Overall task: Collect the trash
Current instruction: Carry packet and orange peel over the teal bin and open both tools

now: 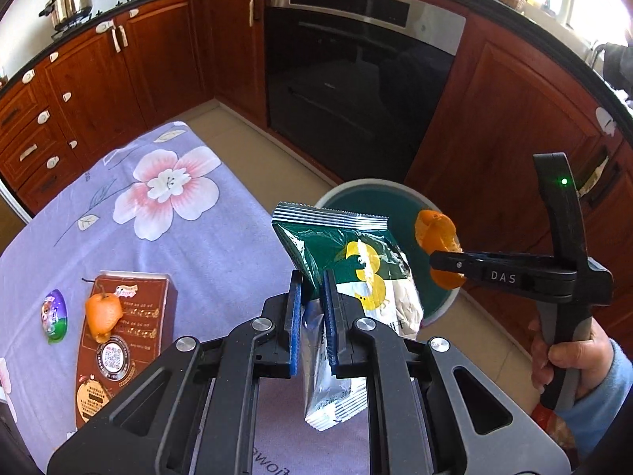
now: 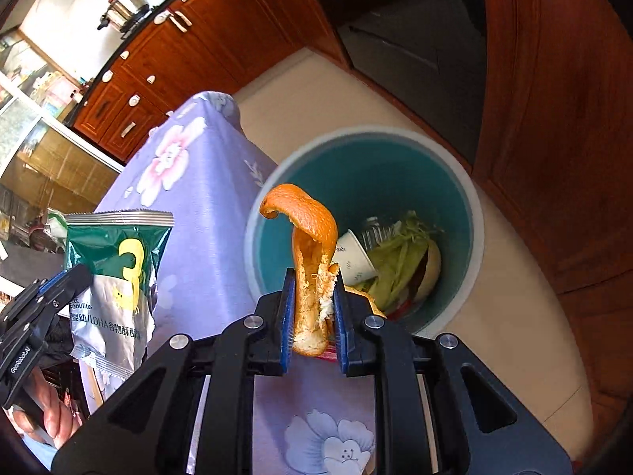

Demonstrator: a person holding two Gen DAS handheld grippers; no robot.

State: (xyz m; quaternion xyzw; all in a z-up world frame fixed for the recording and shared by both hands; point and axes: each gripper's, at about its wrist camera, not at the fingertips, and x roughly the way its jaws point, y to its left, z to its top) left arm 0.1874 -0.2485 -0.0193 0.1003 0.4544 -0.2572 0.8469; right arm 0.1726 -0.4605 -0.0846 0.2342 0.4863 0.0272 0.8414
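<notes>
My left gripper [image 1: 312, 281] is shut on a green and silver snack bag [image 1: 348, 261] and holds it upright near the table's right edge; the bag also shows in the right wrist view [image 2: 118, 273]. My right gripper [image 2: 314, 281] is shut on a curled orange peel [image 2: 312, 245] and holds it over the near rim of the teal trash bin [image 2: 470, 213], seen too in the left wrist view [image 1: 439, 237]. The bin [image 1: 356, 194] stands on the floor beside the table and holds a paper cup, green scraps and other trash.
On the purple flowered tablecloth [image 1: 190, 237] lie a brown box [image 1: 126, 340] with another orange peel [image 1: 103, 312] on it and a small purple and green wrapper [image 1: 54, 316]. Wooden cabinets and a black oven [image 1: 356, 79] stand behind.
</notes>
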